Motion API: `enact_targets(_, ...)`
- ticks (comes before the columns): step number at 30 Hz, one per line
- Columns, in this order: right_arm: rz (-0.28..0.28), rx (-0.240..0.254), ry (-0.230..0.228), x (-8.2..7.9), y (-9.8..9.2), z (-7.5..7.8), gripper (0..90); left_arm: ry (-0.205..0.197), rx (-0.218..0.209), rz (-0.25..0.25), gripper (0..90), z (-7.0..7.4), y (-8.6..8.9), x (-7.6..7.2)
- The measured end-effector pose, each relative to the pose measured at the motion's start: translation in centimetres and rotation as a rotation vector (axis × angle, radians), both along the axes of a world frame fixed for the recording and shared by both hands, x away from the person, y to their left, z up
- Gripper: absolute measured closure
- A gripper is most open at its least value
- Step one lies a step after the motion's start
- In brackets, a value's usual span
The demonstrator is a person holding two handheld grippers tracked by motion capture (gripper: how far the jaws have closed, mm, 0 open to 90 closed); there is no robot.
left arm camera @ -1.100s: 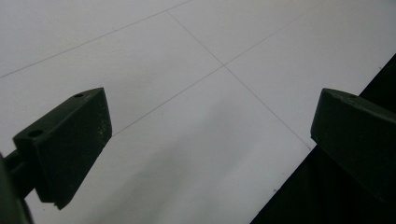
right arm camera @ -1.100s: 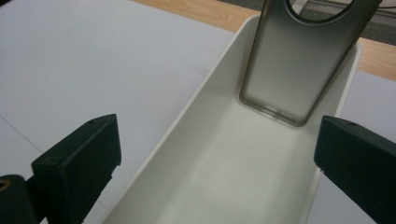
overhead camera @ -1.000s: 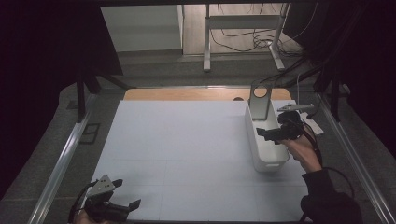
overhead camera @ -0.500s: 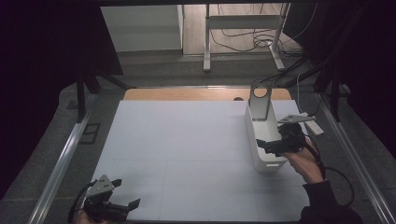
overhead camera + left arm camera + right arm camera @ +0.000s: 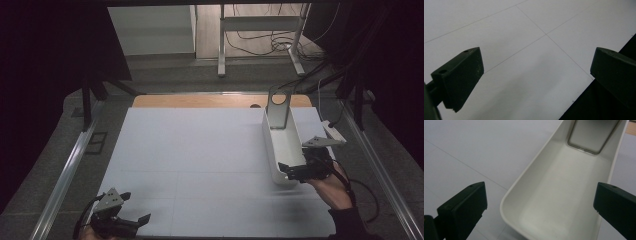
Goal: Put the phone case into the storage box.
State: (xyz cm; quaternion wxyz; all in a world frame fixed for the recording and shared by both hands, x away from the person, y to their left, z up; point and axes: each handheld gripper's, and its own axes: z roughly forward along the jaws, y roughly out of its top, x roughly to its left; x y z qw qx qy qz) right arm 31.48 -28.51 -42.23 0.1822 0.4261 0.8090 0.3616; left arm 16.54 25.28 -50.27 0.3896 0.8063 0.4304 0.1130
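Observation:
A long white bin [image 5: 280, 145] [image 5: 564, 195] stands on the right side of the white table top [image 5: 200, 160], empty inside, with a grey metal stand [image 5: 277, 109] at its far end. My right gripper [image 5: 290, 171] [image 5: 539, 202] hovers open at the bin's near end, its jaws spread wide on either side of the near wall, nothing held. My left gripper [image 5: 137, 212] [image 5: 536, 75] rests open near the table's front left edge, with only bare table top between its jaws.
Metal rails [image 5: 65, 170] run along both sides of the table. A wooden strip [image 5: 200, 101] lies at the far edge. The dark front edge of the table [image 5: 599, 100] lies just beside my left gripper. Cables trail on the floor behind.
My right gripper has drawn back toward the person along the bin, from its middle to its near end. The left gripper has stayed put.

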Motion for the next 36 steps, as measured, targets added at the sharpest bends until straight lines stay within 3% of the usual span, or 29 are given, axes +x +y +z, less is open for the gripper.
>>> enact_targets(8, -0.010, 0.012, 0.004, -1.8, -0.4, -0.1, 0.0, -0.001, -0.006, 0.008, 0.0, 0.0, 0.1, 0.0)
enact_targets(19, -0.038, -0.015, -0.001, -4.1, -1.1, -0.5, 0.0, 0.002, -0.010, 0.013, 0.0, 0.0, 0.1, 0.0)
enact_targets(36, -0.058, 0.018, 0.029, -7.5, -2.0, -2.3, 0.0, 0.012, -0.031, 0.034, 0.0, 0.0, 0.5, 0.0)
